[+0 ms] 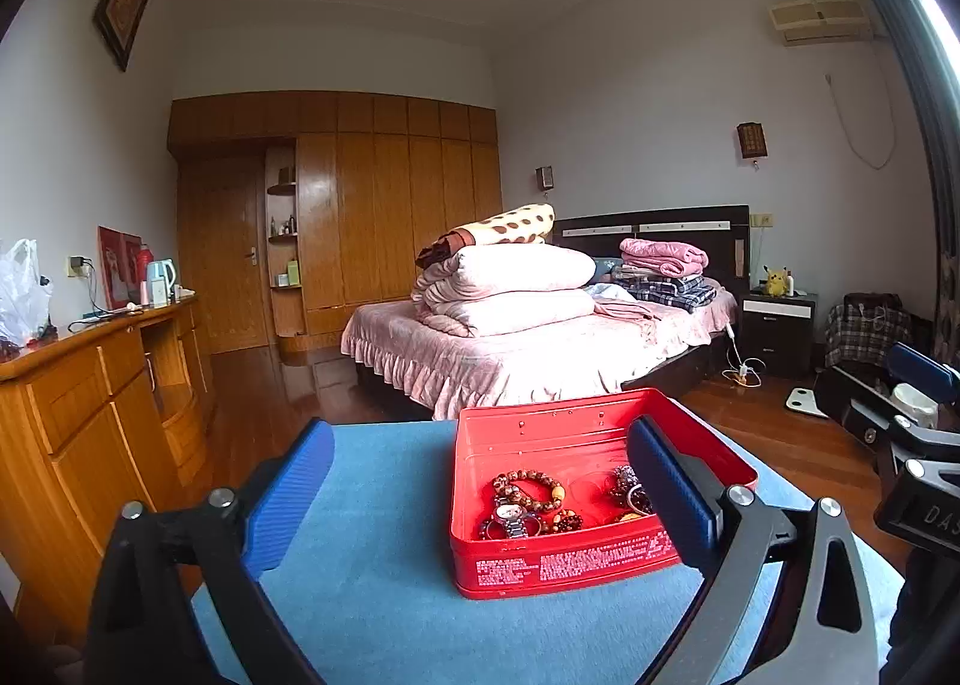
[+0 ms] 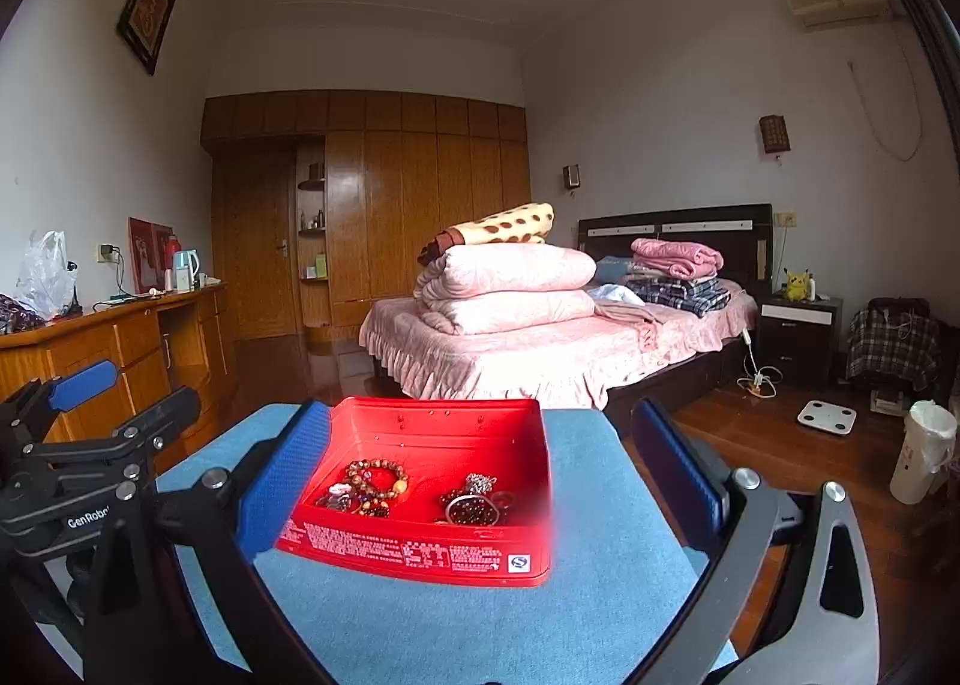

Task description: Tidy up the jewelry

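A red tin box (image 1: 540, 562) stands open on a blue cloth-covered table (image 1: 384, 613); it also shows in the right wrist view (image 2: 420, 553). Inside lie a brown bead bracelet (image 1: 528, 490), a metal watch (image 1: 511, 518) and darker bead pieces (image 1: 630, 490). In the right wrist view the bead bracelet (image 2: 375, 478) lies left and a dark bead bangle (image 2: 474, 511) right. My left gripper (image 1: 480, 481) is open and empty, its jaws wide around the box's left part. My right gripper (image 2: 480, 469) is open and empty, straddling the box.
A wooden dresser (image 1: 90, 385) runs along the left wall. A bed with folded quilts (image 1: 510, 295) stands behind the table. Wooden floor lies to the right, with a white scale (image 2: 827, 418) and a white bin (image 2: 921, 451).
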The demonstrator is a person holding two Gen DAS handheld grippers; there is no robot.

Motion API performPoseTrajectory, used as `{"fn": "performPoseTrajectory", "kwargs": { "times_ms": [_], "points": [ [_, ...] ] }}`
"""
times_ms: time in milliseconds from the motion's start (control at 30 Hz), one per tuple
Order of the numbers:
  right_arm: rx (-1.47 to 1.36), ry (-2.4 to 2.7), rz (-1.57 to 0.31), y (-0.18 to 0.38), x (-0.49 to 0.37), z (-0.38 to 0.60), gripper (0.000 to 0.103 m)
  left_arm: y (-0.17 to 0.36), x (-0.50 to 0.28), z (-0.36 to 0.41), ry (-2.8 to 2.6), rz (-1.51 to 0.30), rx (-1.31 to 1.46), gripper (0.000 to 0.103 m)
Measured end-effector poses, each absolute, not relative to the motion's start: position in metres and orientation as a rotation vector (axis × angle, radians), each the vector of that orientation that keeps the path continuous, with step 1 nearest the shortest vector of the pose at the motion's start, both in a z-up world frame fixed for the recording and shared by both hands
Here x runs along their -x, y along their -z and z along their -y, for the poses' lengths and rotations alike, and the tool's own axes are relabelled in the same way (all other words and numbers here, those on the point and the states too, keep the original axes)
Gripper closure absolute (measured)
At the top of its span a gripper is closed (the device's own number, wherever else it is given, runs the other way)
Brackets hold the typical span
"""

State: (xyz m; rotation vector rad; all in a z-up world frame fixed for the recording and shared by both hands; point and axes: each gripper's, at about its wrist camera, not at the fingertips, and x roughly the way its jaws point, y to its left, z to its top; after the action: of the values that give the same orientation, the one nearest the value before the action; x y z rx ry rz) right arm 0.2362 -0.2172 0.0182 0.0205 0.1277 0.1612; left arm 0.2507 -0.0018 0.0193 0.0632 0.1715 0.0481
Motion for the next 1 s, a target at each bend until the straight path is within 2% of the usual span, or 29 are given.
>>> {"fn": "performPoseTrajectory", "kwargs": {
  "times_ms": [633,1000],
  "points": [
    [-0.033,-0.168,-0.012,-0.023,-0.215,0.227,0.005,-0.027,-0.230,-0.015,-0.085,-0.103,-0.024,0.006],
    [-0.024,-0.189,-0.016,-0.024,-0.214,0.227,0.005,-0.028,-0.222,-0.016,-0.092,-0.077,-0.038,0.006]
  ]
}}
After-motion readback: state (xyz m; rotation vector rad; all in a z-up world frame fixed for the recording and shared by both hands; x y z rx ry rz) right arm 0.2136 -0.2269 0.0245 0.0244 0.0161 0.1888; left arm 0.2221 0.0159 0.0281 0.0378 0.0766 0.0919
